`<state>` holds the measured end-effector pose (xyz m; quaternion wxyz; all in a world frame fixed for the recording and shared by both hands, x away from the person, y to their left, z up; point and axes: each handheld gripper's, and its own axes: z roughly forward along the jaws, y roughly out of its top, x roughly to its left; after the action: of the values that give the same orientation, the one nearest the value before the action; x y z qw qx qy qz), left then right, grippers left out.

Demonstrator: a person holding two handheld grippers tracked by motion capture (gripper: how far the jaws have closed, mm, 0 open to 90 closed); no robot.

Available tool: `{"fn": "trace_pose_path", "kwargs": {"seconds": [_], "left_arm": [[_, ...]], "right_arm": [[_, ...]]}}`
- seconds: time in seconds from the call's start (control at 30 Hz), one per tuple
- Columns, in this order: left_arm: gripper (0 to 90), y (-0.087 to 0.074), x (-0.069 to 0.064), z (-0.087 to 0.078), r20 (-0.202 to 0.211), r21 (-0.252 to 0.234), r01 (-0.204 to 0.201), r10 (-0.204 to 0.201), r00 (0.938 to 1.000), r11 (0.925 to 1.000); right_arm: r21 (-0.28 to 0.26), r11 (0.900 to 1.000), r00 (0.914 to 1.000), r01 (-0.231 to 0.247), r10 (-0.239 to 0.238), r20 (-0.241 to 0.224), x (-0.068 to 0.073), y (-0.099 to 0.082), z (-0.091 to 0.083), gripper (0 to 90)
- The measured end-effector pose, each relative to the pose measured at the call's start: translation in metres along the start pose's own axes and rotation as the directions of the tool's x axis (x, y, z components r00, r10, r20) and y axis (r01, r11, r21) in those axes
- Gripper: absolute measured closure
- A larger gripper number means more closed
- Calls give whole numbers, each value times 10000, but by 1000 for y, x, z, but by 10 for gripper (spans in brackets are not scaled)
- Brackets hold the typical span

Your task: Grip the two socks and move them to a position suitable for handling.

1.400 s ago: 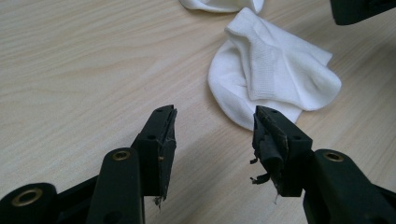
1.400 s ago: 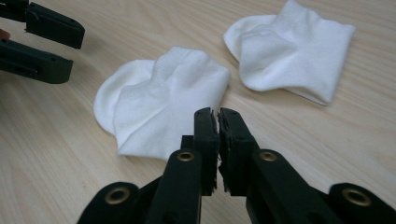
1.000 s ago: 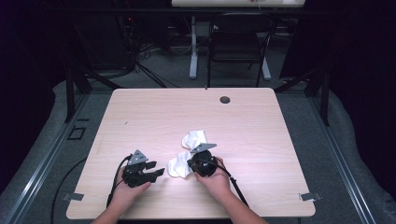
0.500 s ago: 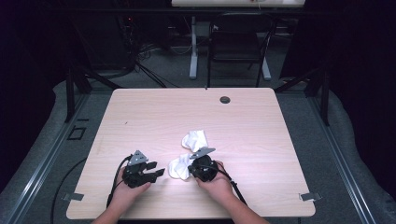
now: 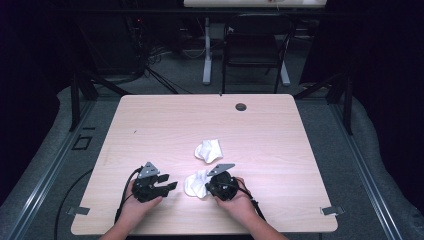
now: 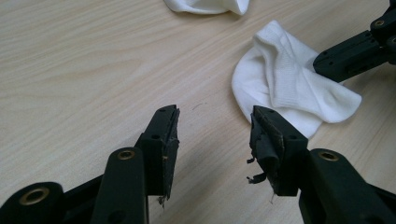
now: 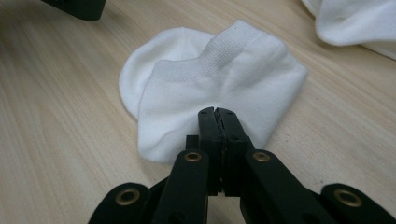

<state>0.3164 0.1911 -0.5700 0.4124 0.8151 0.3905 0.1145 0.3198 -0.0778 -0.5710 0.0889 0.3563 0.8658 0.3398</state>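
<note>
Two white ankle socks lie on the wooden table (image 5: 150, 125). The near sock (image 5: 195, 184) (image 6: 280, 79) (image 7: 210, 79) lies flat between my two grippers. The far sock (image 5: 209, 150) (image 6: 205, 4) (image 7: 359, 21) sits bunched just behind it. My right gripper (image 5: 207, 187) (image 7: 217, 112) (image 6: 355, 46) is shut, with its tips lying on the near sock's edge; I cannot tell whether fabric is pinched between them. My left gripper (image 5: 170, 186) (image 6: 215, 126) stands open just left of that sock, with bare table between its jaws and apart from the sock.
A dark round grommet (image 5: 241, 106) sits near the table's far edge. Behind the table stand a chair (image 5: 255, 50) and table legs on grey floor. Cables trail from both grippers toward the near edge.
My right hand and the near sock have shifted slightly toward the near edge. The left gripper has stayed in place.
</note>
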Motion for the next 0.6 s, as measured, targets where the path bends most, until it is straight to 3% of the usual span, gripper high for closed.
{"fn": "trace_pose_path", "kwargs": {"seconds": [0.07, 0.27, 0.47, 0.6], "left_arm": [[519, 0, 0, 0, -105, 42, -37, 38, 9999, 10000], [518, 0, -1, 1, 14, 86, -31, 31, 10000, 10000], [517, 0, 0, 1, 6, 76, -3, 3, 10000, 10000], [516, 0, 1, 0, 20, 17, 34, -34, 10000, 10000]], "right_arm": [[-73, 9999, 9998, -99, 100, 169, 0, 0, -2, 873], [-585, 9983, 9999, -48, 55, 118, 7, 8, -5, 840], [-855, 9960, 9996, 247, -259, -124, 26, 22, 9, 801], [-724, 9961, 9987, 508, -512, -24, 32, 26, 17, 785]]}}
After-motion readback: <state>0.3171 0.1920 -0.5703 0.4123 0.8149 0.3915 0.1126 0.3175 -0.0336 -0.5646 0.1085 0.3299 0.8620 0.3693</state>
